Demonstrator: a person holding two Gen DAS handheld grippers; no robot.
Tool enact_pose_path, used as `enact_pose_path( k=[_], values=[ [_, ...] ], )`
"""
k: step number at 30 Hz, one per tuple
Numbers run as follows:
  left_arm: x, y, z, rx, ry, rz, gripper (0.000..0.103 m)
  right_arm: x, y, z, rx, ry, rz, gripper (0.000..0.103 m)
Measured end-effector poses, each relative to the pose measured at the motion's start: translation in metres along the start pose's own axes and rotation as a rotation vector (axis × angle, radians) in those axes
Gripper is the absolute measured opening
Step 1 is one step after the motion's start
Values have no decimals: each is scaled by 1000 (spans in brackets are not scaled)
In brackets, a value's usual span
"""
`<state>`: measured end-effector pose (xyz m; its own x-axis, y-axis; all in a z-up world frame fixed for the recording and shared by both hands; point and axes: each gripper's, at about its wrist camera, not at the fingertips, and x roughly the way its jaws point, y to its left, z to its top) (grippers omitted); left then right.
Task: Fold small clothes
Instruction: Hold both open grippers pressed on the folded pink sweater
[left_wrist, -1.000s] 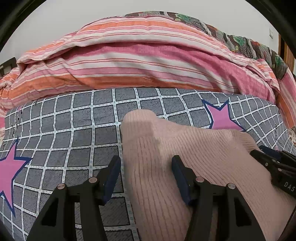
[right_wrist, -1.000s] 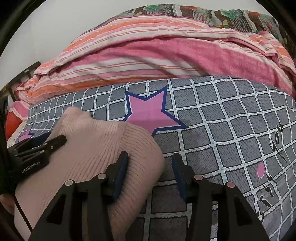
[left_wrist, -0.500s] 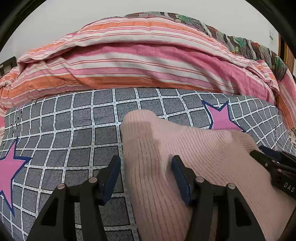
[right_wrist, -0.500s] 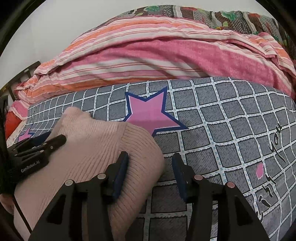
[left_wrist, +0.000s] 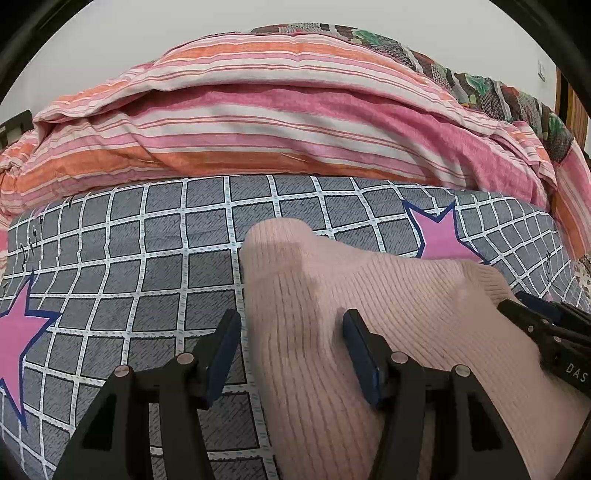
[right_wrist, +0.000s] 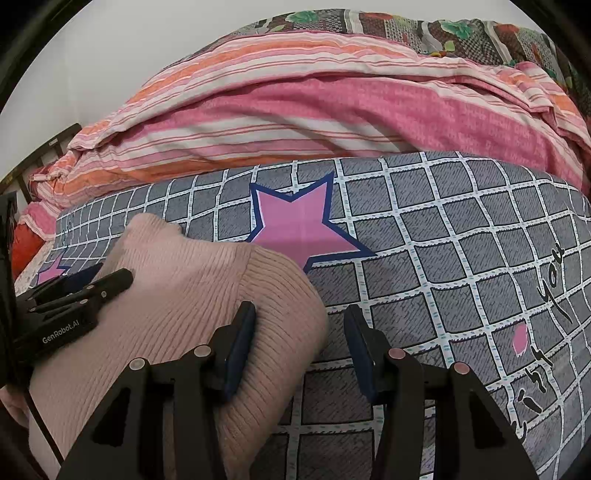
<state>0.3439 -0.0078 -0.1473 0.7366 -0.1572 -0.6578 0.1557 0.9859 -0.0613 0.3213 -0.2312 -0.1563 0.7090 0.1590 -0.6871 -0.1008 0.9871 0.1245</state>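
A pale pink ribbed knit garment (left_wrist: 406, 306) lies folded on the grey checked bedsheet (left_wrist: 147, 258); it also shows in the right wrist view (right_wrist: 184, 291). My left gripper (left_wrist: 291, 350) is open, its jaws straddling the garment's left edge. My right gripper (right_wrist: 301, 347) is open, its jaws straddling the garment's right ribbed edge. Each gripper shows in the other's view, the right one (left_wrist: 546, 332) and the left one (right_wrist: 74, 295), resting over the knit.
A bulky pink and orange striped quilt (left_wrist: 277, 122) is piled along the back of the bed, with a dark floral blanket (right_wrist: 424, 29) behind it. Pink stars (right_wrist: 299, 221) mark the sheet. A white wall stands behind.
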Motion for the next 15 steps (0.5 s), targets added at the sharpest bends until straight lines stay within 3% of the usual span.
enact_pose_path(
  k=[15],
  values=[
    [0, 0, 0, 0, -2, -2, 55, 0, -2, 0, 9, 2, 5, 50]
  ],
)
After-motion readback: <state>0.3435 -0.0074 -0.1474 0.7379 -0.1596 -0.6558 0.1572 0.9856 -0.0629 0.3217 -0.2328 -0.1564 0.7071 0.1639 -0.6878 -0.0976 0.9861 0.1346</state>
